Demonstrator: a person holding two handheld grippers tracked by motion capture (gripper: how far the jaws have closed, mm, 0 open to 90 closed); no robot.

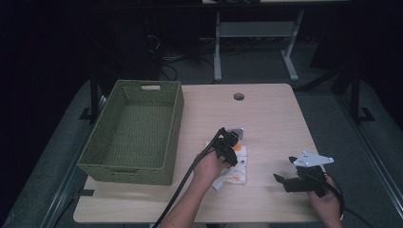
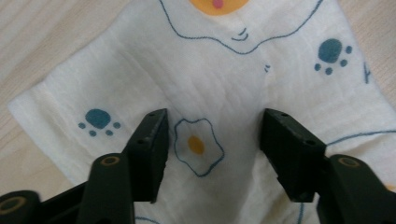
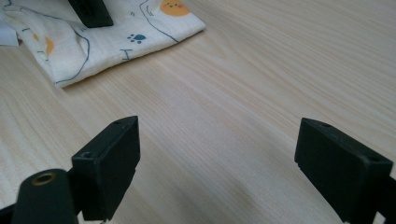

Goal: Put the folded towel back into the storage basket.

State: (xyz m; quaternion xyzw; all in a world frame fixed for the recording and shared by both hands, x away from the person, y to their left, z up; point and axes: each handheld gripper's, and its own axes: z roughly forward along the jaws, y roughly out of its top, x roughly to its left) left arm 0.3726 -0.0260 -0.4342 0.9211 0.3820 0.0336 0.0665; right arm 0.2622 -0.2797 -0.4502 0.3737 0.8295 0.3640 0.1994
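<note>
Near the middle of the table point(image 1: 271, 118), just right of the green woven basket point(image 1: 133, 133), lies a small printed cloth point(image 2: 219, 84), folded into a loose, uneven pad with one bunched corner toward the near edge. It looks like thin cotton muslin: cream-coloured, faintly crinkled, printed with fried eggs, blue paw prints and thin blue outlines. I judge it very light, limp and not at all fragile; it should sag and unfold when lifted, and a pinch will probably gather only the upper layer unless the fingers dig down to the wood. A fold line or the thicker bunched corner would give the surest hold, since the weave offers plenty of friction against the pads.

The left gripper point(image 2: 212, 154) points down onto the cloth, its black fingers point(image 2: 149, 149) straddling a fried-egg motif, partly parted and resting on or just above the fabric; no fold is pinched between them yet, so the cloth is not held. The right gripper point(image 3: 219, 163) hovers near the right edge of the table, well apart from the cloth, its fingers spread wide over bare wood with nothing between them.

The table top is pale wood-grain laminate, smooth and flat, with a round cable hole at the far side. The basket is rectangular, stiff-sided, tightly woven, with cut-out handles, and stands empty.
</note>
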